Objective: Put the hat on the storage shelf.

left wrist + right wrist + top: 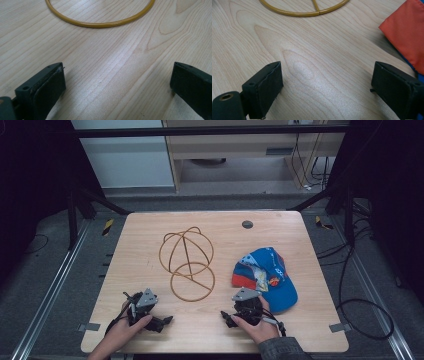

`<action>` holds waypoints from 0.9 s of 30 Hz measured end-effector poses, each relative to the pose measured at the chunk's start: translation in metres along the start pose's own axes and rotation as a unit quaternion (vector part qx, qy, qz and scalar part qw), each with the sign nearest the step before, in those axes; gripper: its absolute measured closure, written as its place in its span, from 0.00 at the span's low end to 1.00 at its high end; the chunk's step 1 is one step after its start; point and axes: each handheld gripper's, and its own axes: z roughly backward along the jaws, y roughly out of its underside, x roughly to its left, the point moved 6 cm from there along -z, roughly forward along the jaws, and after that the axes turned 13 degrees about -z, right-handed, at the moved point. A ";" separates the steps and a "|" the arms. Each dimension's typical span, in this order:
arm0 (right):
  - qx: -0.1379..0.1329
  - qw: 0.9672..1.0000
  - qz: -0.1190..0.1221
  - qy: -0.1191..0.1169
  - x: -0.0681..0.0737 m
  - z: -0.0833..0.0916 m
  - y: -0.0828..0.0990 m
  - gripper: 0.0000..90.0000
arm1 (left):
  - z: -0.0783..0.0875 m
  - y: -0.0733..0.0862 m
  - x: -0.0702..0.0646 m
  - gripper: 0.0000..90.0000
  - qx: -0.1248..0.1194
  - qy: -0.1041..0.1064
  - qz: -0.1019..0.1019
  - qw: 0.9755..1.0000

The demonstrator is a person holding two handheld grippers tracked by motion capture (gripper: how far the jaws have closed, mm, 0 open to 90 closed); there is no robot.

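A gold wire stand (186, 262), a rounded frame rising from a flat ring, sits mid-table. To its right lies a blue cap (270, 277) with an orange brim (409, 32). My left gripper (147, 302) rests near the table's front edge, below and left of the stand. Its jaws are open (117, 82) over bare wood, with the ring's rim (100, 24) ahead of them. My right gripper (245, 300) sits beside the cap's near edge, open (327, 82) with nothing between its jaws. The ring (294, 13) lies ahead of it and the brim to its right.
The wooden table (150, 235) has a small dark round inset (247, 224) near its far edge. Cables (360, 310) trail on the floor to the right. Black frame bars stand at the table's far corners.
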 end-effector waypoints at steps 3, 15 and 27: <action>0.000 1.000 0.000 -0.001 0.000 0.000 0.000 0.12 | 0.000 0.000 0.000 0.00 0.000 0.000 0.001 1.000; -0.001 1.000 -0.005 0.008 -0.003 0.002 -0.001 0.20 | 0.000 0.000 -0.001 0.00 0.001 -0.002 0.002 1.000; 0.013 0.999 0.023 0.036 -0.017 0.056 -0.049 0.19 | 0.000 0.000 -0.001 0.00 0.001 -0.002 0.003 1.000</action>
